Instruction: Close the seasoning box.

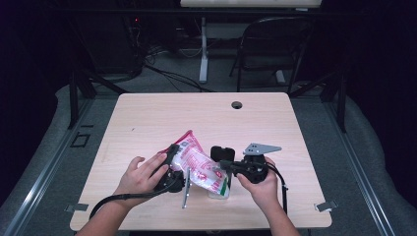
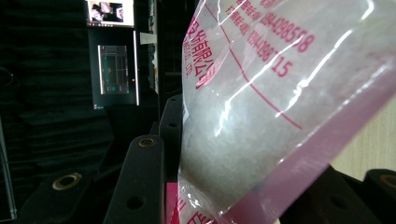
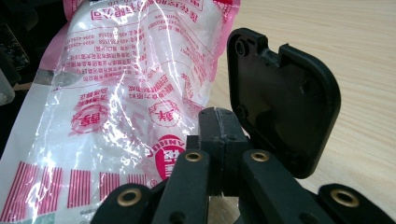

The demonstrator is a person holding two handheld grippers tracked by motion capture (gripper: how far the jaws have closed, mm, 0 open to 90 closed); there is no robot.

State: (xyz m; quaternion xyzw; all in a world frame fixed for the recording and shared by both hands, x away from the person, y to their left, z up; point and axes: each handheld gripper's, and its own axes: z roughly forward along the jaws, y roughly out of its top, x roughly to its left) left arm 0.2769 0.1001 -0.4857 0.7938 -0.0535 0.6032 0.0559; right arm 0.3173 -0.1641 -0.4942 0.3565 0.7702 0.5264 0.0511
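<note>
L hand [image 1: 140, 176]: mine, grips L tongs [image 1: 173, 167] near table's front edge.
L tongs: clamped on pink-and-clear bag [image 1: 199, 164], its white powder bulging betw. my jaws.
Bag: held off the table [image 1: 147, 123], tilted, lower end over a clear container [image 1: 220, 189] I can't make out well.
R tongs [image 1: 227, 166]: jaws pressed together, nothing betw. them, tips at the bag's side.
Black lid [image 3: 285, 98]: upright just beside R tongs.

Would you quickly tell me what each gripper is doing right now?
Left gripper: closed on the clear bag with pink print.
Right gripper: shut, jaws pressed together, nothing visibly between them.
</note>
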